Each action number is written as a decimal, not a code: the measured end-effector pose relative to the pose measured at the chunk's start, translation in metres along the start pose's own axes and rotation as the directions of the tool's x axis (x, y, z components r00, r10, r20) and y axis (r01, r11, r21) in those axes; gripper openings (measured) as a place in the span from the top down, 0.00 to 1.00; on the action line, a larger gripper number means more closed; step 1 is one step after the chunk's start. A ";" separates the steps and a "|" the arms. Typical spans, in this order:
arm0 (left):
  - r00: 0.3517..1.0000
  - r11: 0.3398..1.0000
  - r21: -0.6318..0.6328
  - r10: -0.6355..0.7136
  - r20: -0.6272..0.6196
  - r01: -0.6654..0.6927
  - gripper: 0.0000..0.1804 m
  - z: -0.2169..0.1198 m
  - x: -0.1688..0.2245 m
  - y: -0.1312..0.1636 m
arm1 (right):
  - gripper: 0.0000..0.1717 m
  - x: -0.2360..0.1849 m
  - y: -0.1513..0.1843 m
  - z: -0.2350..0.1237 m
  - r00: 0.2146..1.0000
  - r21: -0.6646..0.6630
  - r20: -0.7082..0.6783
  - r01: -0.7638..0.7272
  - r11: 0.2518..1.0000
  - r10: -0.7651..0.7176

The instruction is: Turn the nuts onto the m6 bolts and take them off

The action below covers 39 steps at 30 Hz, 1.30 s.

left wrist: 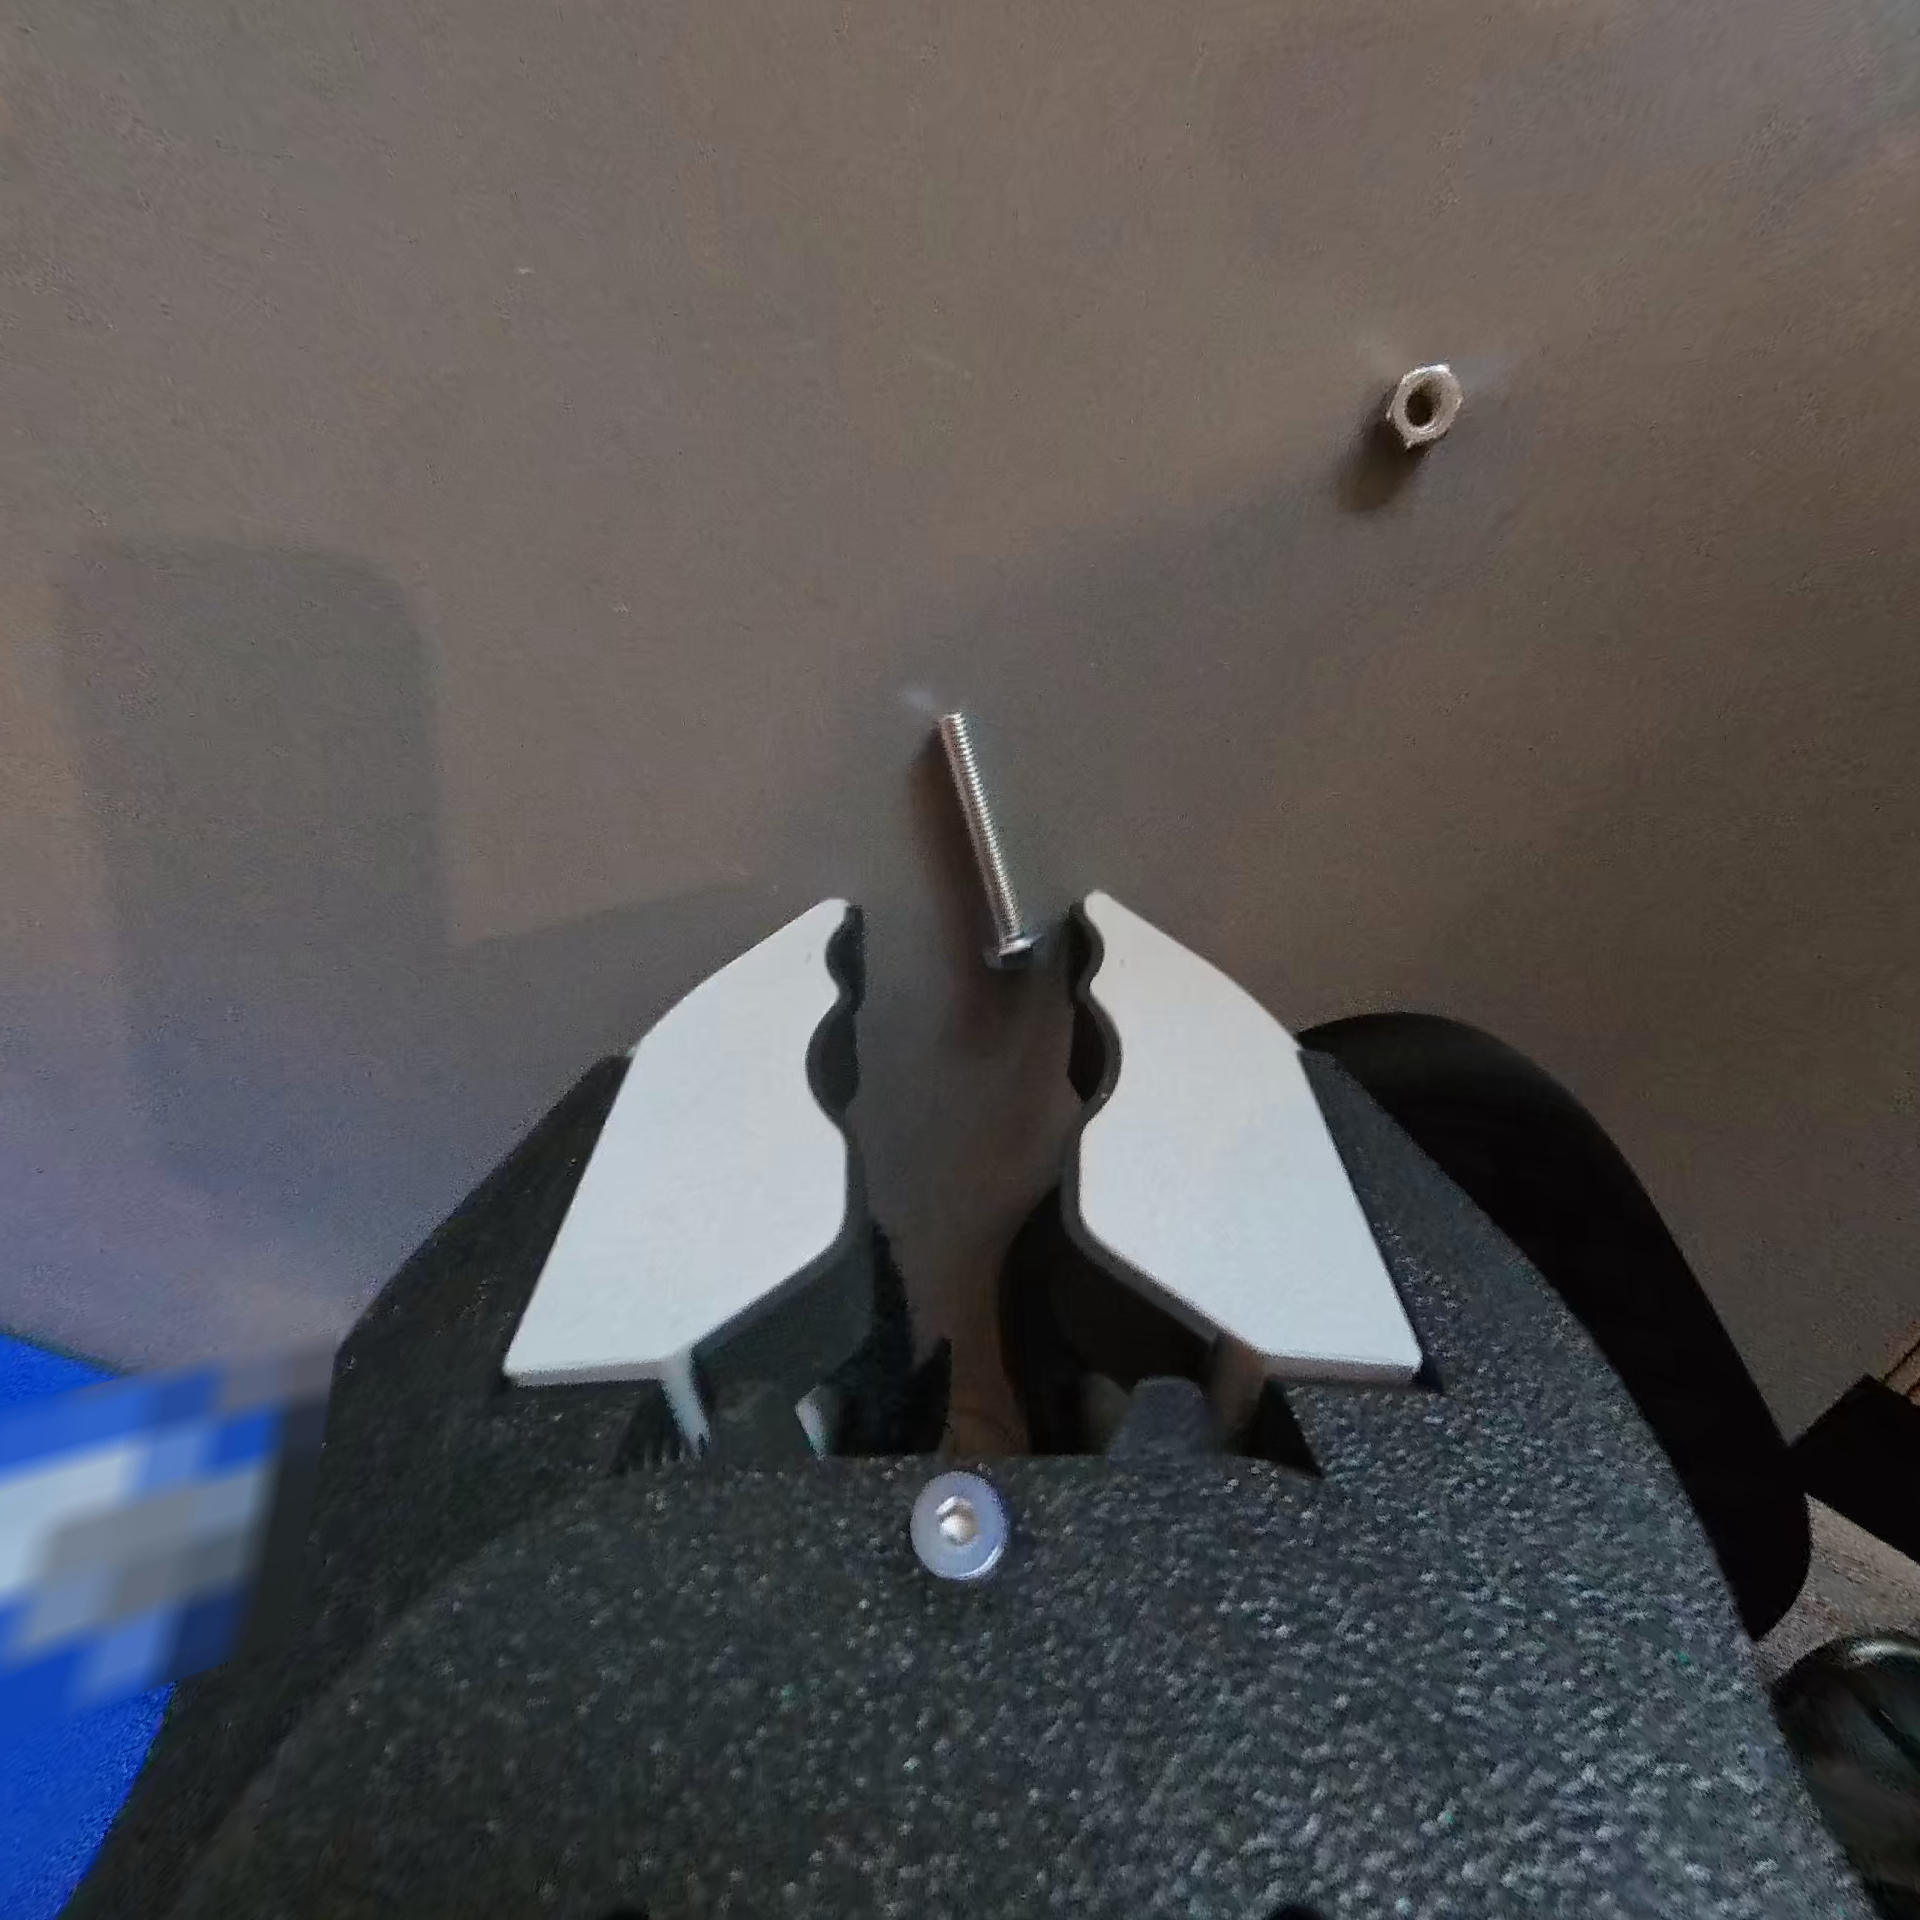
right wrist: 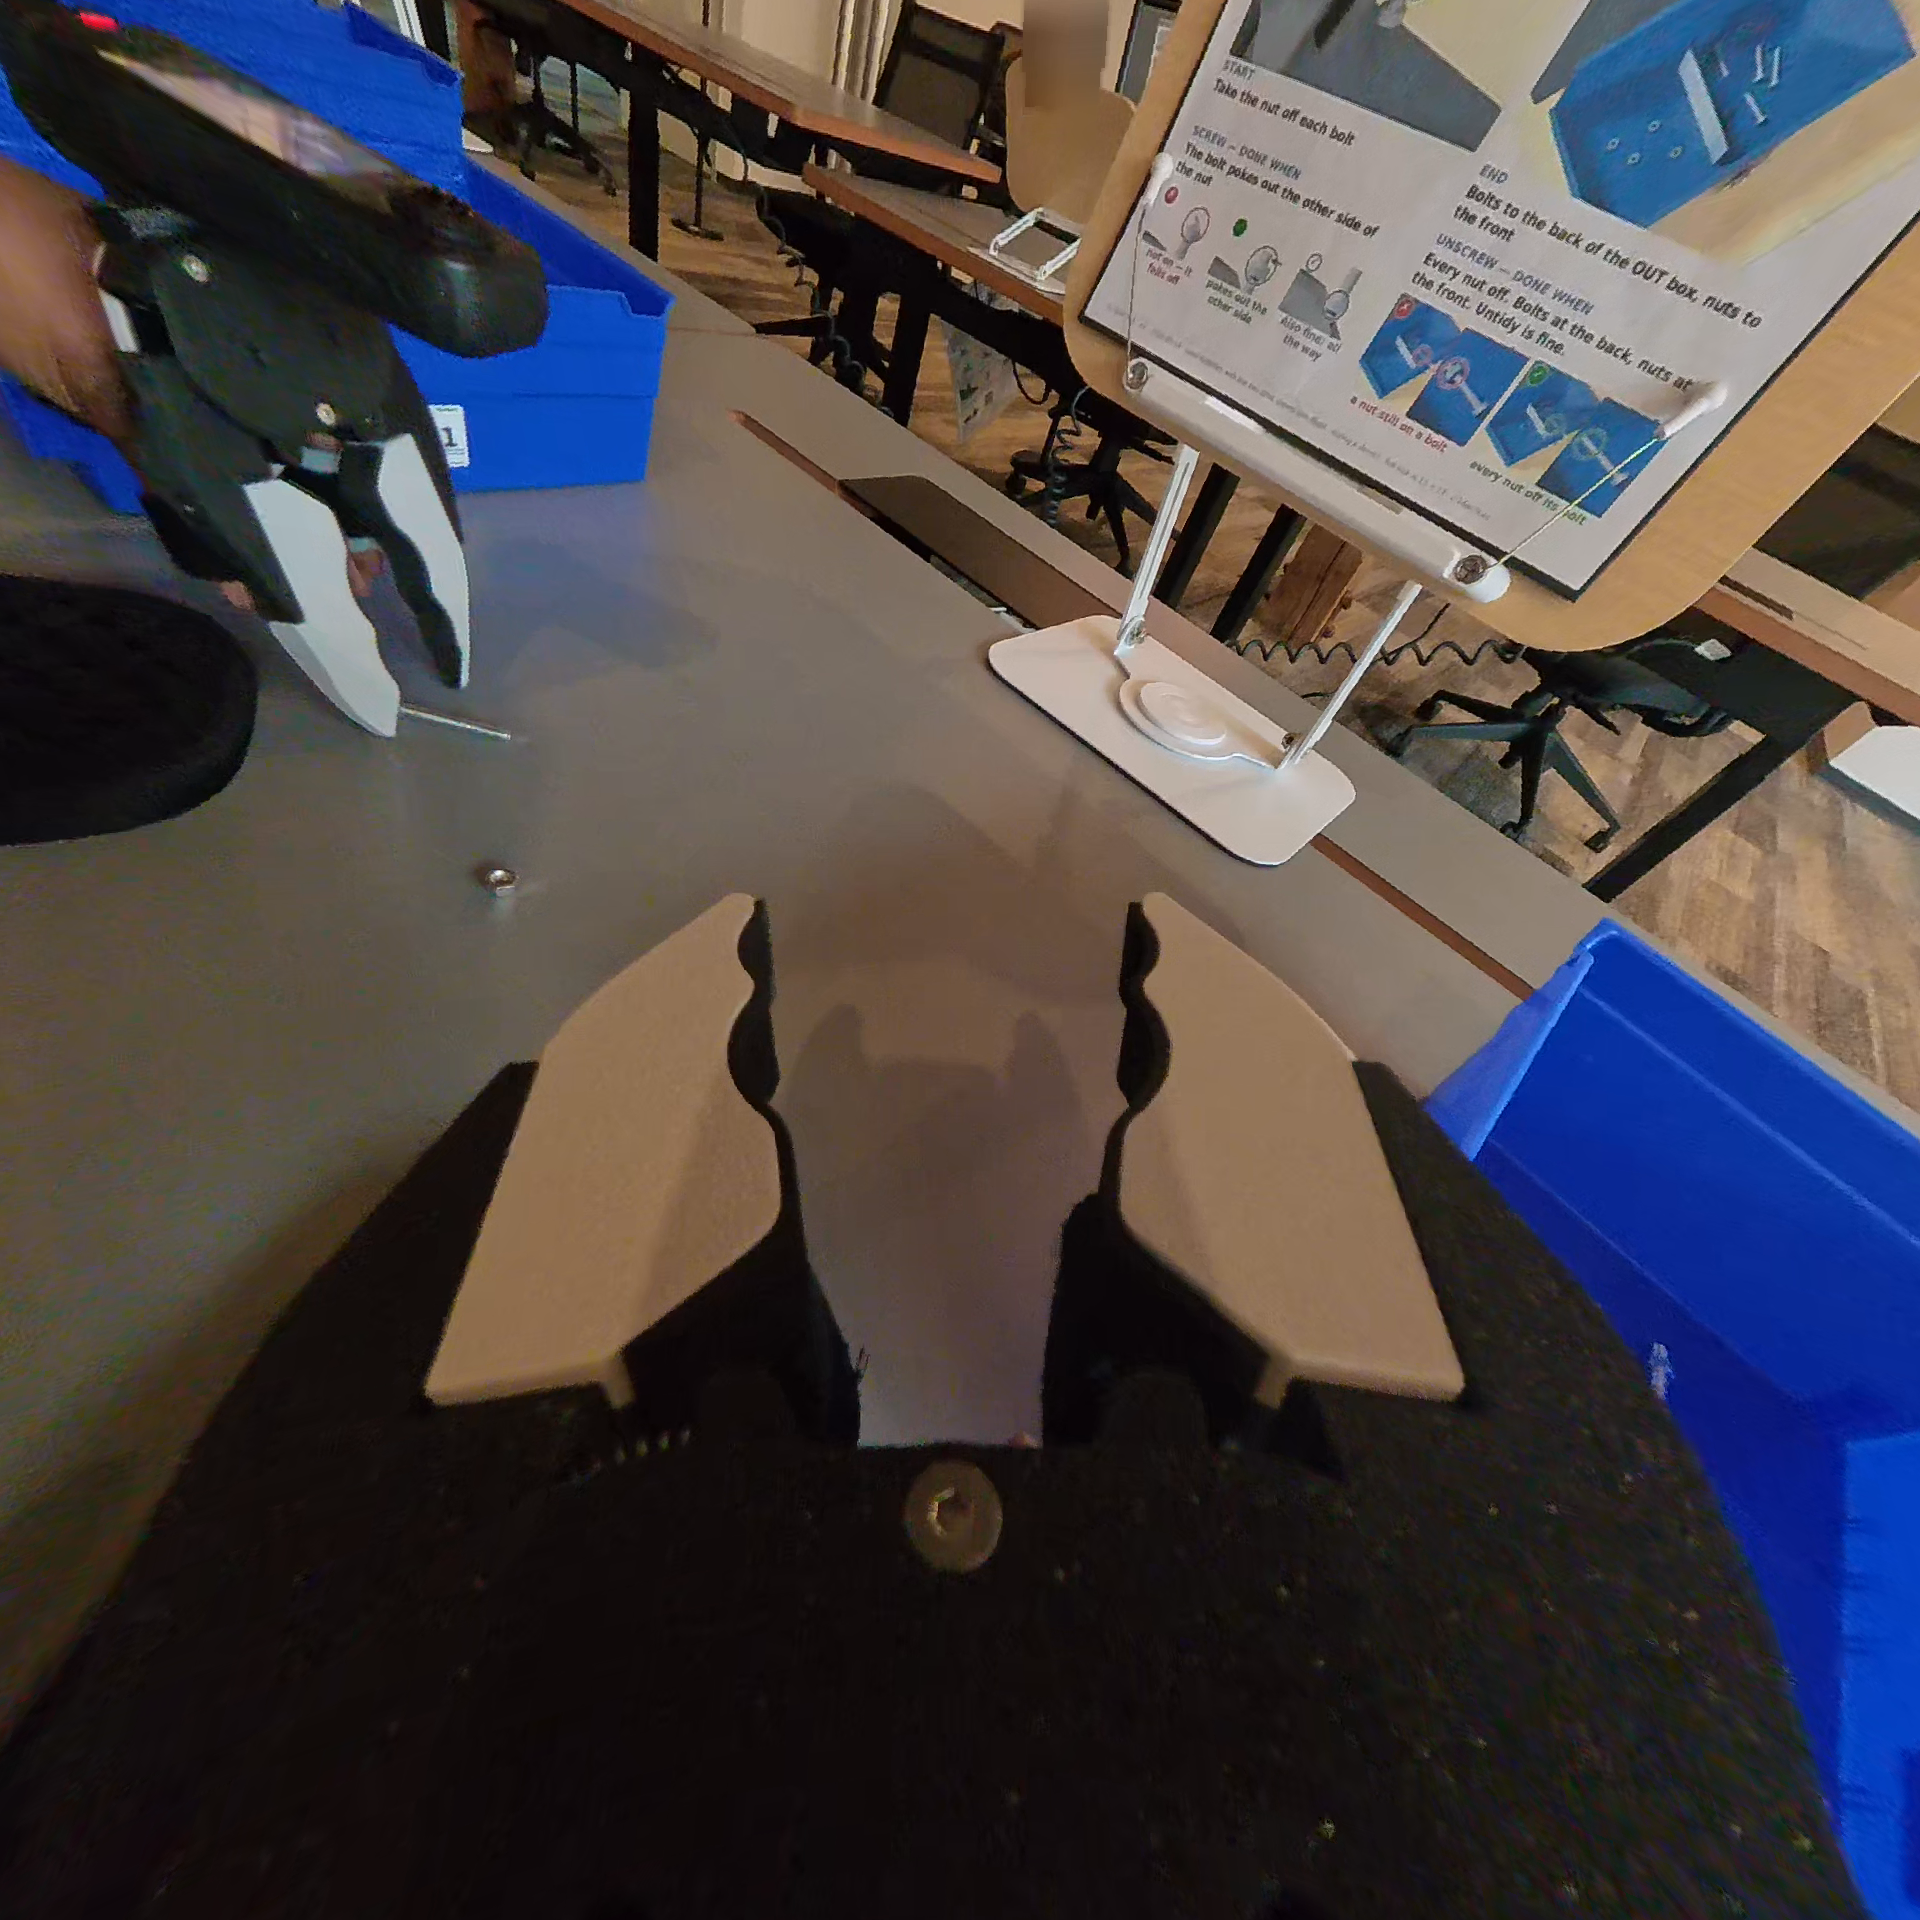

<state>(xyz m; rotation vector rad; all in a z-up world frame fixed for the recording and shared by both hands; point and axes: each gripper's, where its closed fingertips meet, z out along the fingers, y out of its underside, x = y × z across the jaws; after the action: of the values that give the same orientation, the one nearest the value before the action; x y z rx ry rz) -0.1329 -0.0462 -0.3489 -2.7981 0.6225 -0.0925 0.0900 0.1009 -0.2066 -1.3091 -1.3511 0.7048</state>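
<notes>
A silver bolt (left wrist: 982, 831) lies flat on the grey table (left wrist: 623, 416), its head between my left gripper's (left wrist: 966, 925) fingertips and close to the right finger (left wrist: 1101, 935). The jaws stand apart and a gap shows on the left side, so the bolt is not gripped. A loose silver nut (left wrist: 1411, 407) lies farther off to the right. The right wrist view shows the left gripper (right wrist: 416, 696) tip-down at the bolt (right wrist: 457, 724), with the nut (right wrist: 500, 880) nearer me. My right gripper (right wrist: 945, 914) is open and empty above bare table.
Blue bins (right wrist: 561, 374) stand behind the left gripper, and another blue bin (right wrist: 1714, 1195) is at the right edge. A white stand (right wrist: 1174, 727) holding an instruction sheet (right wrist: 1455, 260) sits near the table's far edge. A black sleeve (right wrist: 104, 707) is at the left. My right fingertips sit around 30 centimetres from my left ones.
</notes>
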 end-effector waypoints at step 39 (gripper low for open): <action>0.940 0.150 0.986 0.321 -0.116 0.070 0.97 -0.099 0.086 -0.131 | 0.88 -0.109 -0.070 0.073 0.765 0.295 0.644 -0.242 0.924 -0.005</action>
<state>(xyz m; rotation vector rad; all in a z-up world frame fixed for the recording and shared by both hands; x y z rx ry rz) -0.0138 0.0067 -0.2175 -1.3539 0.5381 -0.6638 -0.0197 0.0011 -0.1905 -0.8783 -1.5636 1.5201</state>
